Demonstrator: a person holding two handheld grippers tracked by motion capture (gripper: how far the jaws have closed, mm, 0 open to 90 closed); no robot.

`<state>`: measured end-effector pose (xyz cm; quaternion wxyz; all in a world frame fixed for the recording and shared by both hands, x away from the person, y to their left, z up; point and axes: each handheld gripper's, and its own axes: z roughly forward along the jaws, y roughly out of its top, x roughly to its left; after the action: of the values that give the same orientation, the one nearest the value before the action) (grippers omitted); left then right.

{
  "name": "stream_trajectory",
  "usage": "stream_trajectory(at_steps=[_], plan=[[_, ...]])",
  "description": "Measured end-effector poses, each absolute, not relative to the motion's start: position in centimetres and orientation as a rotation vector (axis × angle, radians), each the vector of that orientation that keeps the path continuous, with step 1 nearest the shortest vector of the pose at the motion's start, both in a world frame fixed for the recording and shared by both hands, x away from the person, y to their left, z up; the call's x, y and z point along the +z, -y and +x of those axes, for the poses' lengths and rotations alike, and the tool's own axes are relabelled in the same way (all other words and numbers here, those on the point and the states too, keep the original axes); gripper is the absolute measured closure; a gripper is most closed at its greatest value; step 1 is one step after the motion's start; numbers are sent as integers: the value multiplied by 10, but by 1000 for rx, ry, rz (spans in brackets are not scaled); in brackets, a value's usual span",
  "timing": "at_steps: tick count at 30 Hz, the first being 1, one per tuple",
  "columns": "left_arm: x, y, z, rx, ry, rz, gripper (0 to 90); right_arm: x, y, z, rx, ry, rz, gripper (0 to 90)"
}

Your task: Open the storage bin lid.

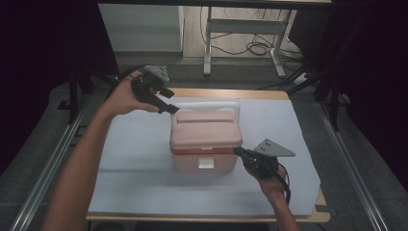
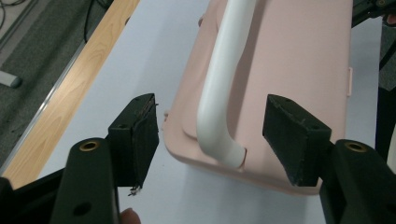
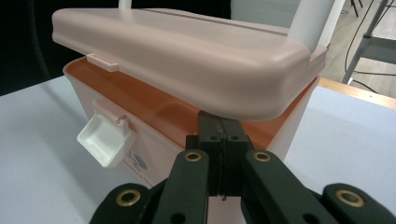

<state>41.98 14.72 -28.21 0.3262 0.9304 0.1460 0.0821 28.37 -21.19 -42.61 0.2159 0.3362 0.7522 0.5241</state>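
Pink box (image 1: 206, 144) on white-covered table (image 1: 139, 163)

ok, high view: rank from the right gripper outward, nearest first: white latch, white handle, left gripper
1. white latch: front face of the pink box, just left of the right gripper.
2. white handle: folded back behind the lid, far side.
3. left gripper: beyond the box's far-left corner, jaws open.

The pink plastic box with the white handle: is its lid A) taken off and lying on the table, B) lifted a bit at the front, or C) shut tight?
B: in the right gripper view the pink lid sits raised above the orange rim of the pink plastic box, with the white latch hanging loose.
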Motion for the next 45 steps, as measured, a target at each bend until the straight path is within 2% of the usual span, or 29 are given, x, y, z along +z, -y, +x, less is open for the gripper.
stream_trajectory(at_steps=[16, 27, 31, 45], plan=[[-305, -178, 402, 182, -428, 2442, 356, -425, 213, 283, 1454, -2083, 929, 899], [-337, -192, 389, 170, -465, 2408, 372, -425, 213, 283, 1453, -2080, 927, 899], [-350, -192, 385, 184, -498, 2423, 420, -425, 213, 283, 1455, -2081, 930, 899], [-380, -192, 364, 162, -462, 2398, 706, -425, 213, 282, 1452, -2081, 931, 899]])
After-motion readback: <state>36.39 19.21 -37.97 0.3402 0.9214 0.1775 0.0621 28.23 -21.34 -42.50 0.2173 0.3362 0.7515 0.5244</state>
